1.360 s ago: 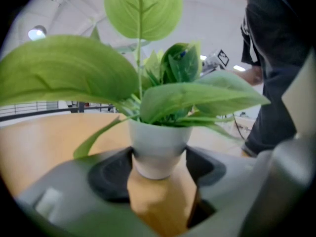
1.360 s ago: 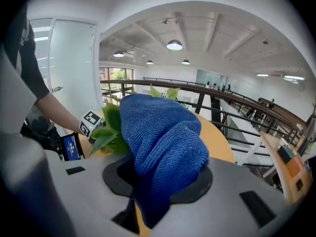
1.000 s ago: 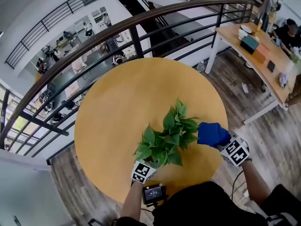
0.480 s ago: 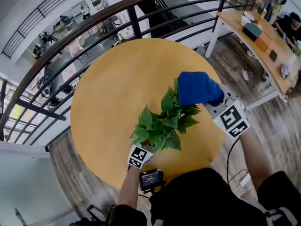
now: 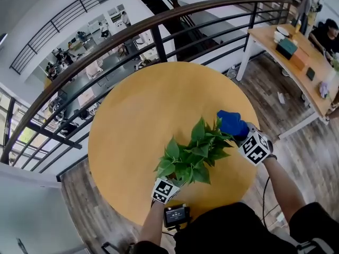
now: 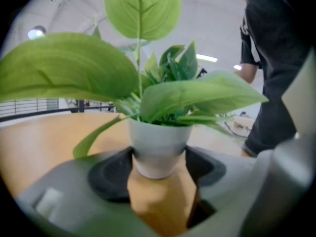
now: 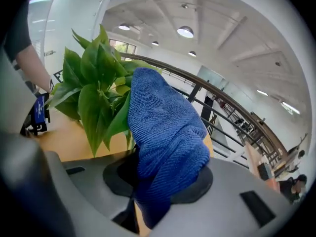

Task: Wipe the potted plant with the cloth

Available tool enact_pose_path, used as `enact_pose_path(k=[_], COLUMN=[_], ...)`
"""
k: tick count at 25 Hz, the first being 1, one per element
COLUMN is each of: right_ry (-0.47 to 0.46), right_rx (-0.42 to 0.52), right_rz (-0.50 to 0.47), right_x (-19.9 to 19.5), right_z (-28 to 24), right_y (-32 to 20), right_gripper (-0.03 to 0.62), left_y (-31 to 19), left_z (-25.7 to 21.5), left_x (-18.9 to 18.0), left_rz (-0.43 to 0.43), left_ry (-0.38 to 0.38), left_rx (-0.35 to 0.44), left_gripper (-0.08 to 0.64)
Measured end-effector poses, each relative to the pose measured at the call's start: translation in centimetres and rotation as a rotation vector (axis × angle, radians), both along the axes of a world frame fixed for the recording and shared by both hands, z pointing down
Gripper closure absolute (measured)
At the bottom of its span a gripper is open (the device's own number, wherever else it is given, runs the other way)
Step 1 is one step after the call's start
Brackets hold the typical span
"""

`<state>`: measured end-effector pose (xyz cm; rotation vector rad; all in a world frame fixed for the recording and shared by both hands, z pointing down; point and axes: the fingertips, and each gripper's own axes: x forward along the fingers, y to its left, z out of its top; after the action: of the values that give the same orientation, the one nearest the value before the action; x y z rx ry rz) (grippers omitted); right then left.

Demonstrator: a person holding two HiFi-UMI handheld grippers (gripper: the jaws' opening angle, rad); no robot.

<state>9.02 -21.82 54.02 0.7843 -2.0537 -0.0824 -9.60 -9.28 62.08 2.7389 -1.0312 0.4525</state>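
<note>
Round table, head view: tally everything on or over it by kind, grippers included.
potted plant: 1
blue cloth: 1
grippers: 2 (left gripper on the pot, right gripper on the cloth)
Total: 4

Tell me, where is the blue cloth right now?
The blue cloth is clamped in the right gripper, on the right of the head view, against the potted plant's right-hand leaves above the round wooden table.

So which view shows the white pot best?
The left gripper view: the white pot stands close up in the middle, gripped by the left gripper. In the head view the leaves hide it. The right gripper view shows leaves and the blue cloth, but no pot.
</note>
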Motion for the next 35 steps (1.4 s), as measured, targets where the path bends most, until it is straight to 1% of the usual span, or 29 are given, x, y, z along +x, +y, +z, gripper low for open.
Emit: enact_pose_path(k=[2, 4, 6, 7, 9, 11, 12, 13, 14, 15, 16, 17, 19, 20, 21, 23, 25, 28, 29, 31, 33, 35], right_ry=[-0.091, -0.192, -0.247, -0.260, -0.313, -0.397, -0.434, -0.460, -0.472, -0.459, -0.418, -0.357, -0.244, -0.201, -0.165, -0.121, -0.099, -0.051, -0.046, -0.087, -0.172, -0.268], right_rx=[-0.040, -0.114, -0.177, -0.190, -0.163, -0.074, -0.020, 0.028, 0.058, 0.068, 0.064, 0.058, 0.047, 0.030, 0.003, -0.071, -0.139, -0.207, -0.218, -0.209, -0.145, -0.048], right_rz=[0.067, 0.148, 0.199, 0.213, 0.238, 0.248, 0.233, 0.198, 0.144, 0.077, 0.009, -0.051, -0.135, -0.156, -0.161, -0.128, -0.072, -0.004, 0.021, 0.074, 0.105, 0.100], right_x=[0.6, 1.1, 1.8, 2.3, 3.2, 3.5, 3.3, 2.8, 2.0, 0.8, -0.4, -1.5, -3.2, -3.7, -3.9, -3.2, -1.5, 1.4, 2.2, 3.3, 3.3, 2.4], right_z=[0.2, 0.8, 1.6, 1.6, 0.3, -3.2, -5.4, -7.6, -9.4, -10.6, -10.9, -10.6, -8.1, -6.4, -4.6, -1.3, 1.2, 3.6, 3.8, 2.8, -0.3, -4.5], right_y=[0.2, 0.8, 2.2, 3.1, 4.7, 5.3, 5.5, 5.7, 6.2, 6.9, 7.8, 8.7, 10.4, 11.2, 11.9, 12.9, 13.6, 14.3, 14.3, 13.8, 12.7, 11.5], right_gripper=[0.457, 0.457, 0.457, 0.457, 0.457, 0.457, 0.457, 0.457, 0.457, 0.457, 0.457, 0.457, 0.457, 0.457, 0.457, 0.457, 0.457, 0.457, 0.457, 0.457, 0.457, 0.457], left_y=[-0.1, -0.2, 0.0, 0.2, 0.5, 0.6, 0.5, 0.4, 0.2, 0.0, -0.1, -0.1, -0.2, -0.3, -0.3, -0.4, -0.4, -0.6, -0.6, -0.4, -0.4, -0.5], left_z=[0.0, -0.1, -0.1, 0.0, 0.3, 0.9, 1.1, 1.2, 1.1, 0.8, 0.5, 0.3, 0.0, 0.0, 0.1, 0.7, 1.1, 0.7, 0.6, 0.4, 0.4, 0.7], left_x=[0.0, -0.1, 0.0, 0.2, 0.7, 0.6, 0.4, 0.3, 0.2, 0.1, 0.1, 0.1, 0.2, 0.2, 0.2, 0.2, 0.2, 0.2, 0.1, 0.2, 0.4, 0.4], left_rz=[0.000, -0.003, -0.002, 0.000, 0.007, 0.008, 0.006, 0.004, 0.001, -0.002, -0.005, -0.007, -0.010, -0.013, -0.014, -0.014, -0.013, -0.014, -0.015, -0.017, -0.023, -0.029], left_ry=[0.000, -0.003, 0.000, 0.002, 0.000, -0.014, -0.018, -0.021, -0.020, -0.015, -0.009, -0.004, 0.001, 0.001, -0.002, -0.011, -0.017, -0.009, -0.009, -0.007, -0.009, -0.014], left_rx=[0.000, 0.000, -0.002, -0.009, -0.023, -0.030, -0.030, -0.027, -0.021, -0.012, -0.004, 0.000, -0.002, -0.003, -0.004, -0.013, -0.021, -0.016, -0.015, -0.014, -0.013, -0.009], left_gripper=[0.230, 0.230, 0.230, 0.230, 0.230, 0.230, 0.230, 0.230, 0.230, 0.230, 0.230, 0.229, 0.229, 0.229, 0.229, 0.230, 0.230, 0.230, 0.230, 0.230, 0.230, 0.230])
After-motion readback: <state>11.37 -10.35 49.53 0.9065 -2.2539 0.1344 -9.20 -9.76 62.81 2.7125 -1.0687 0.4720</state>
